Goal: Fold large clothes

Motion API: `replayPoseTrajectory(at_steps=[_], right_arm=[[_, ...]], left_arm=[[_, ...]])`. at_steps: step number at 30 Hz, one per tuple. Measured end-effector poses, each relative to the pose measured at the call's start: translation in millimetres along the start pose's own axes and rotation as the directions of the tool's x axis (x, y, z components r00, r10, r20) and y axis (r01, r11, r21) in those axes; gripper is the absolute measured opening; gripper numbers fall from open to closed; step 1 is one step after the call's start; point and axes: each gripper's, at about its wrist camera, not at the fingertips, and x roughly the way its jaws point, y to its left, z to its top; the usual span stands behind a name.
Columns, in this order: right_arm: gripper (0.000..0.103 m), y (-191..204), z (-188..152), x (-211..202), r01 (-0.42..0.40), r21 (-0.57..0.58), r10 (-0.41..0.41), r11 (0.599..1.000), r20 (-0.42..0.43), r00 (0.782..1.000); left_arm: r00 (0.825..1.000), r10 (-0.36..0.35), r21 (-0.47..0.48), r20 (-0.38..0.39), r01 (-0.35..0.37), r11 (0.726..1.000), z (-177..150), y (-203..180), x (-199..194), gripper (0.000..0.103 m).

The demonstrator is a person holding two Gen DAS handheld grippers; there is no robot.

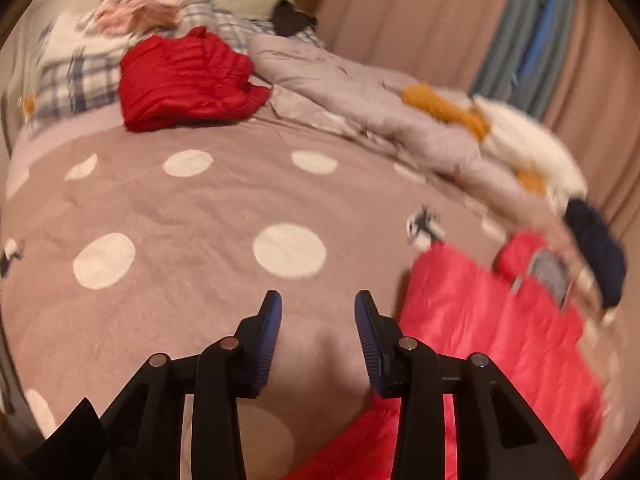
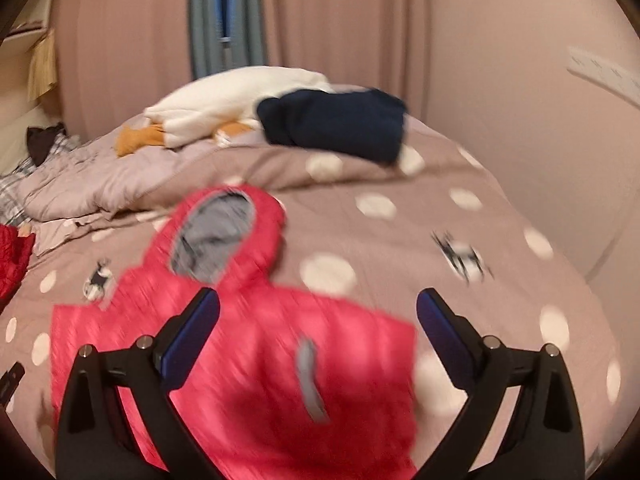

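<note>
The pink jacket [image 2: 248, 360] lies flat on the bed [image 2: 400, 248], not folded yet. Both hand-held grippers, left [image 1: 318, 320] and right [image 2: 318, 320], are apart and empty.

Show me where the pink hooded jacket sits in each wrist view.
Left wrist: pink hooded jacket lower right, beside the open left gripper.
Right wrist: it fills the lower centre, hood upward, under the open right gripper.
Shared landmark: navy garment beyond the hood.
</note>
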Motion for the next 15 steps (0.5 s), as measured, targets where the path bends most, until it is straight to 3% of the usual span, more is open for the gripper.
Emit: replayPoseTrajectory(at_steps=[3,5,9,12,15], right_arm=[[0.099,24,36,41,0.004,-0.05,-0.006,0.999,-0.036,0.999],[0.099,34,53,76,-0.003,-0.042,0.0,0.999,-0.071,0.997],[0.094,50,82,155,-0.082,0.026,0.085,0.996,-0.17,0.982],[0.084,61,89,213,-0.053,0.027,0.058,0.998,-0.24,0.969],[0.071,64,78,260,0.033,-0.027,-0.04,0.999,-0.306,0.951]], left_arm=[[0.997,0.07,-0.045,0.033,-0.069,0.997,10,15,7,0.035],[0.992,0.125,-0.008,0.012,-0.125,0.992,12,16,19,0.025],[0.986,0.165,0.006,-0.006,-0.165,0.986,11,22,37,0.021],[0.988,0.151,0.005,-0.019,-0.151,0.988,11,25,46,0.021],[0.977,0.203,0.051,-0.069,-0.2,0.978,11,20,61,0.021]])
